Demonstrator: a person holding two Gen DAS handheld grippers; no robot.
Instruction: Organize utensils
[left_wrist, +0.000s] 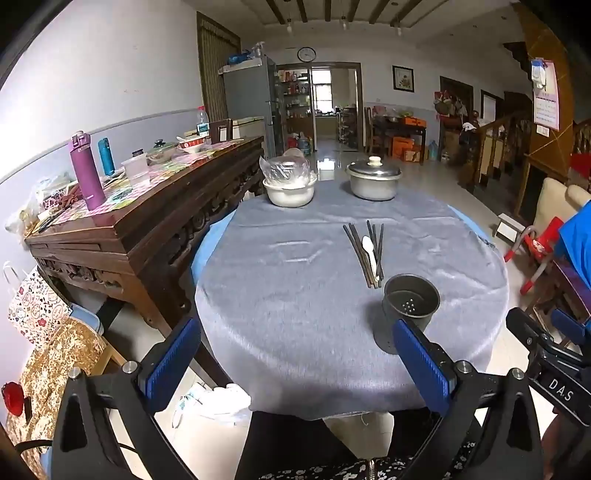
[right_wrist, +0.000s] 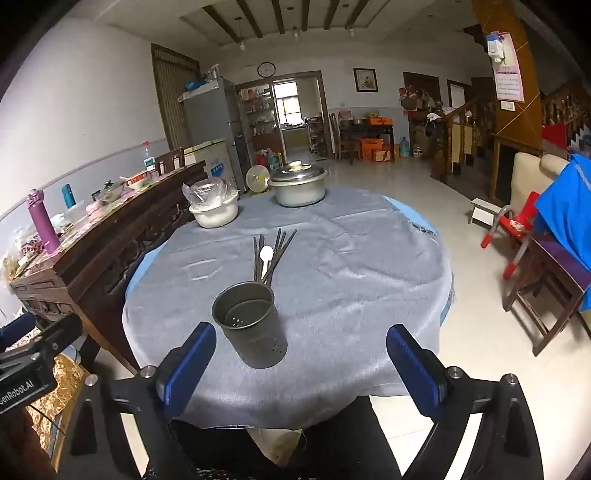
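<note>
The left gripper (left_wrist: 295, 365) and right gripper (right_wrist: 301, 363) both hang over the near edge of the round table (right_wrist: 369, 295), jaws spread wide and holding nothing, tilted downward, probably poised before a first pick. In the right wrist view the utensil holder (right_wrist: 251, 325), a dark metal cylinder with drain holes punched in its floor and side, stands upright at the centre, nearest the person, likely so it is easy to load. Just beyond it at 12 o'clock lie the chopsticks (right_wrist: 273, 254), thin dark sticks fanned loosely, with a white plastic spoon (right_wrist: 266, 258) on top. A soft, rumpled grey cloth covers the table. Farther, at 11 o'clock, sit a cream bowl (right_wrist: 216, 216) under crinkled plastic and a lidded metal pot (right_wrist: 299, 184)
</note>
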